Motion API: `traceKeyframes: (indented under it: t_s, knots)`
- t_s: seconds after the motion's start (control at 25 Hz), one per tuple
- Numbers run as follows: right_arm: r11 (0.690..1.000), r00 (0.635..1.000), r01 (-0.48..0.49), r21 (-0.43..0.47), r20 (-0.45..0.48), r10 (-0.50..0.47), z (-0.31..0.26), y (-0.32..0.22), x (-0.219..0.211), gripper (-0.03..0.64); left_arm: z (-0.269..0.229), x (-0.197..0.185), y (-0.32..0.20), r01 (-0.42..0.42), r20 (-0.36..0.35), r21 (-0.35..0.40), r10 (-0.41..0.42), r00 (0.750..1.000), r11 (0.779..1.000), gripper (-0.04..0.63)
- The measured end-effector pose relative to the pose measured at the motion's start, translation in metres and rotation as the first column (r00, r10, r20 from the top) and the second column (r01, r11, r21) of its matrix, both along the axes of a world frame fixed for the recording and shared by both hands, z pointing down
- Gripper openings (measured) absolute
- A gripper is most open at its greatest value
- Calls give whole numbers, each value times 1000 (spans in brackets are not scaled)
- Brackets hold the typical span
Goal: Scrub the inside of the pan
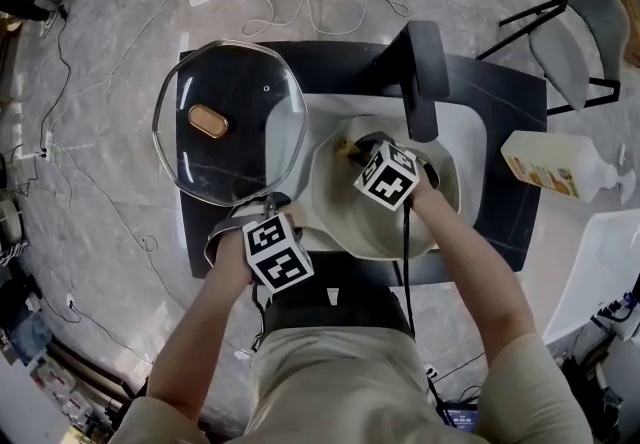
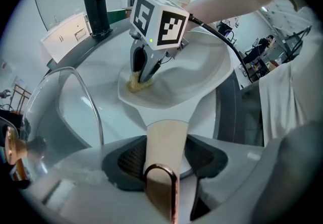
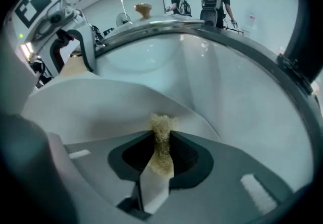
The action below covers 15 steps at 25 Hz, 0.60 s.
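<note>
A white pan (image 1: 328, 194) lies in the sink, tilted. My right gripper (image 1: 352, 149) reaches into it, shut on a yellow scrub pad (image 1: 345, 146) that touches the pan's inner surface. In the right gripper view the pad (image 3: 161, 129) sticks out between the closed jaws of that gripper (image 3: 161, 155), against the pan's white wall (image 3: 101, 112). My left gripper (image 2: 164, 160) is shut on the pan's beige handle (image 2: 164, 140), which ends in a copper loop. From there I see the right gripper (image 2: 145, 72) pressing the pad (image 2: 134, 84) onto the pan's floor (image 2: 197, 74).
A glass lid (image 1: 230, 122) with a copper knob rests at the sink's left side. The black faucet (image 1: 420, 67) stands behind the pan. A soap bottle (image 1: 555, 167) lies on the counter at the right. A grey chair (image 1: 575, 37) stands beyond.
</note>
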State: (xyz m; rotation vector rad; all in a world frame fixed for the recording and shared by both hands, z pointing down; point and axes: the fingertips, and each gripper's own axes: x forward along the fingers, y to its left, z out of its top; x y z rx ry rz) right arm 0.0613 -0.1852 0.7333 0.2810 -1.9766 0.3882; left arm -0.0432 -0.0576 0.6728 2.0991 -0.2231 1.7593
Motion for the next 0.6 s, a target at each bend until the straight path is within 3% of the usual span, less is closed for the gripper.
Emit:
traceKeyframes:
  t_s: [0.16,0.36,0.48,0.6]
  knots:
    - [995,991,-55,80,-114,64,10,-19,36,92,1,-1,0,6,-1,-1,-6,1000,1000,239]
    - [990,952,38,138,-307,6,8,-23,68,89,1,0,1,24,-6,6,-24,1000,1000,239]
    - [988,893,118,104,-445,-60,3,-15,93,89,3,2,-1,34,-10,15,-33,999,999,239]
    - [977,803,214,-10,-568,-182,-1,10,120,89,3,2,-2,42,-13,13,-42,999,999,239]
